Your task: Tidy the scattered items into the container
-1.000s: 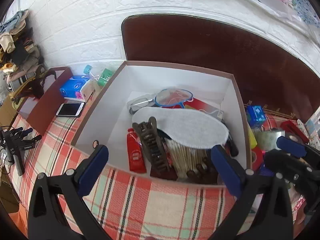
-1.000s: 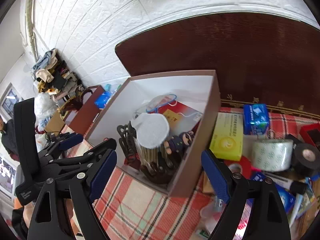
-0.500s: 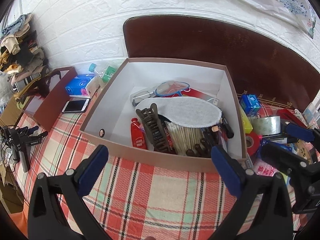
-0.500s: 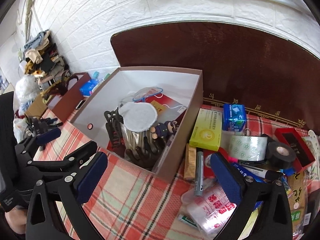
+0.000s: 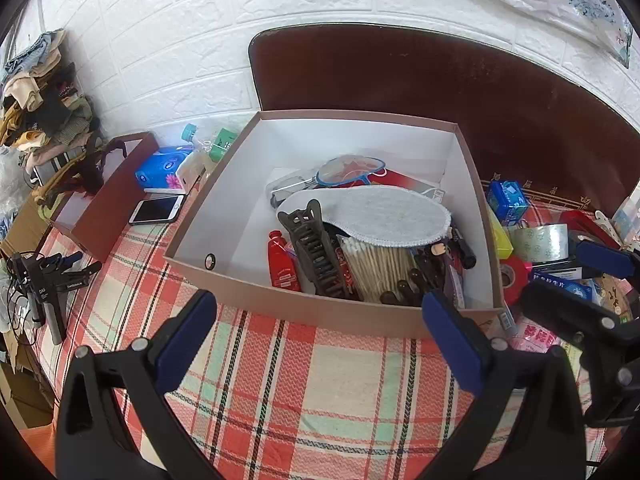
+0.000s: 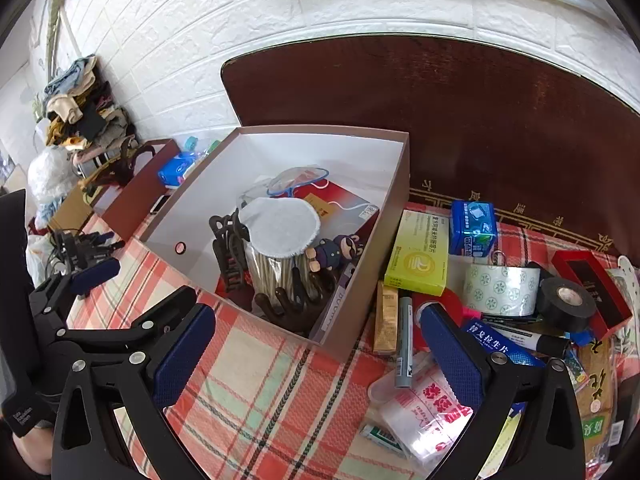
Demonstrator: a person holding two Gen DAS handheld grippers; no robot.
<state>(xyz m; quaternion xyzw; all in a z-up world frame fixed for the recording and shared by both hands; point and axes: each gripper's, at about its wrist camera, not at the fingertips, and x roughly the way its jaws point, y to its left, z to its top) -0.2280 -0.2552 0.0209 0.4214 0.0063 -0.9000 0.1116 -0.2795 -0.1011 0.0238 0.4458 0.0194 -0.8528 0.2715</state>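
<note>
Both grippers, left gripper [image 5: 320,332] and right gripper [image 6: 316,344], hover with jaws spread and empty; the grey marker [image 6: 405,340] right of the box [image 6: 360,280] looks light, rigid, slippery: grip mid-barrel.

Clutter at the edge of a plaid-covered counter, under a white brick wall

A heap of folded clothes [image 5: 38,100] rises against the white brick wall [image 5: 168,40] at far left, with a white plastic bag [image 6: 48,184] below it. A dark wooden headboard [image 5: 440,92] curves along the wall behind. On the red, green and cream plaid cloth [image 5: 304,392] sit a brown box lid [image 5: 108,200], a smartphone [image 5: 157,209] lying face up just beside it, a blue tissue pack [image 5: 160,168] and a green-capped bottle [image 5: 192,136]. A black clamp tool [image 5: 48,284] with cables lies at the left edge.
</note>
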